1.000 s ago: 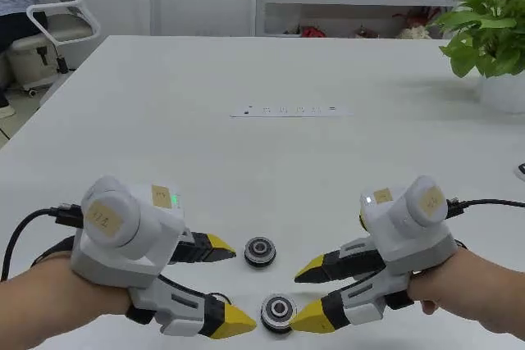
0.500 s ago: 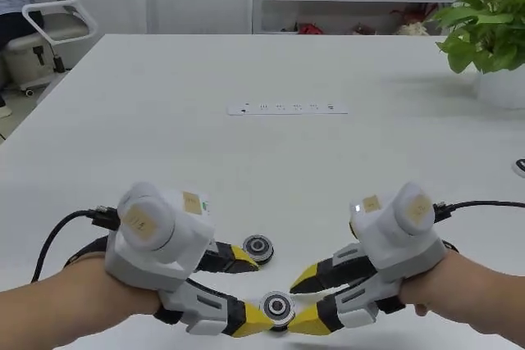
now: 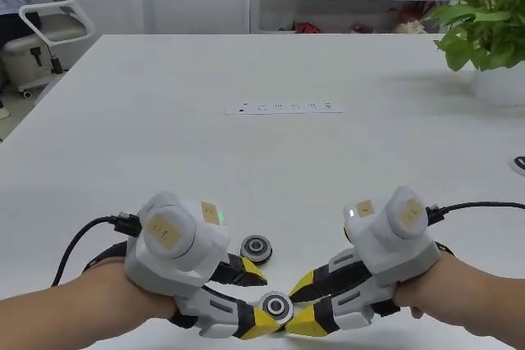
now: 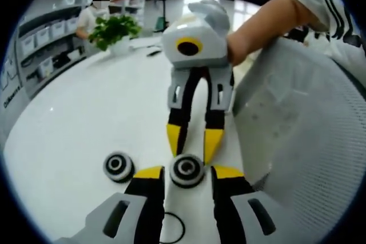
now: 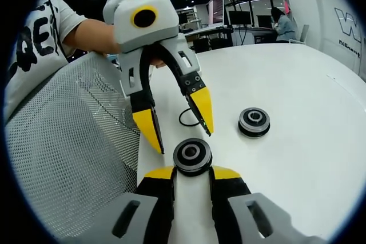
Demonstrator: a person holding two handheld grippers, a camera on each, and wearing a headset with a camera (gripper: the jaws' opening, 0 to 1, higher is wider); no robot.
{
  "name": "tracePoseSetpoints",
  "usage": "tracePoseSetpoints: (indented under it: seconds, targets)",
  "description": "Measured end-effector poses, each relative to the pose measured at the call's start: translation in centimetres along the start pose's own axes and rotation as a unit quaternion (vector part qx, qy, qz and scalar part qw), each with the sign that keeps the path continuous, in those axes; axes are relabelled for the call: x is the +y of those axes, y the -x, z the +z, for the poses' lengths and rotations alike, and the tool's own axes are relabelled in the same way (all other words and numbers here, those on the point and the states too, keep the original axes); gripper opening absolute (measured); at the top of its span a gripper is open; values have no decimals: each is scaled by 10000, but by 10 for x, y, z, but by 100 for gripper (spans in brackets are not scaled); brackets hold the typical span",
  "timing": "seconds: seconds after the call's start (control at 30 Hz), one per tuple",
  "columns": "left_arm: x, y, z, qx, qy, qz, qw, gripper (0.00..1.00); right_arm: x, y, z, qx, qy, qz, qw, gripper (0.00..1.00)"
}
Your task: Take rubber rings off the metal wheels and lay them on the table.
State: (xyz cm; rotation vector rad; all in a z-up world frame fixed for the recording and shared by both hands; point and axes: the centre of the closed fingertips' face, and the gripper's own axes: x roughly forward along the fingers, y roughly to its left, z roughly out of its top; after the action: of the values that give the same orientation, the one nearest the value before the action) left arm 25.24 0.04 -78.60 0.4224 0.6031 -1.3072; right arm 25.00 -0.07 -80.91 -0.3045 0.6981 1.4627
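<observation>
1. The near metal wheel (image 3: 276, 307) was seen lying flat on the desk (image 3: 271, 161), close to its front edge, with a dark rubber band seated round its rim.
2. The wheel was flanked by yellow tips from both sides. The left hand-held gripper (image 3: 258, 297) was held partly open, its jaws either side of the wheel. The right hand-held gripper (image 3: 297, 307) was held at a narrower gap, tips just at the wheel. Firm contact could not be made out.
3. A second wheel (image 3: 257, 247) was seen just beyond, untouched, its band also on.
4. A thin black ring (image 4: 183, 230) was found loose on the desk beneath the left hand-held gripper.
5. The task was judged to be at an early stage: one ring laid down, and bands left on both wheels.
</observation>
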Motion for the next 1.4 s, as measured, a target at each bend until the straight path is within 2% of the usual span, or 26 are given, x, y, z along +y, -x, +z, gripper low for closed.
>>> tracePoseSetpoints:
  seconds: [0.3, 0.37, 0.4, 0.43, 0.47, 0.57, 0.63, 0.73, 0.83, 1.0, 1.1, 1.17, 1.27, 1.37, 1.4]
  targets:
    - [-1, -5, -1, 29, 35, -41, 10000, 22, 0, 0, 1, -46, -16, 24, 10000, 20]
    - [0, -8, -3, 77, -17, -13, 10000, 18, -1, 0, 1, -59, -26, 20, 10000, 19]
    - [1, -9, -2, 32, -77, 4, 10000, 17, -1, 0, 1, -59, -33, 20, 10000, 19]
    - [1, -9, -5, 107, -1, 26, 9999, 16, -1, 0, 1, -64, -25, 18, 10000, 19]
    - [2, -8, -4, 79, -22, 60, 9999, 15, -1, 0, 1, -67, -22, 18, 10000, 19]
    - [2, -9, -3, 65, -39, 79, 9999, 14, -2, 0, 1, -88, -58, 29, 9999, 19]
    - [1, -9, -4, 68, -182, 131, 9997, 14, -2, 0, 1, -82, -52, 34, 9999, 18]
    - [2, -9, -4, 80, -153, 148, 9997, 14, -3, 1, -2, 39, 165, 3, 9999, 14]
    - [1, -9, -4, 80, -149, 151, 9997, 14, -3, 5, -4, 56, 3, 13, 10000, 7]
    - [1, -9, -4, 104, -143, 205, 9996, 14, -3, 4, -3, 90, 13, -25, 10000, 6]
    - [1, -8, -4, 119, -165, 223, 9995, 13, -5, 5, -5, 74, -179, -52, 9998, 2]
    - [1, -8, -4, 138, -193, 233, 9994, 13, -7, 5, -4, -7, -553, -49, 9985, 0]
    - [0, -8, -4, 166, -271, 289, 9991, 13, -10, 5, -5, -35, -660, -64, 9978, 0]
    - [1, -8, -4, 178, -284, 315, 9989, 13, -9, 6, -3, -219, -1205, -22, 9925, 0]
    - [1, -8, -4, 182, -282, 315, 9989, 13, -11, 6, -3, -264, -1201, -23, 9924, 0]
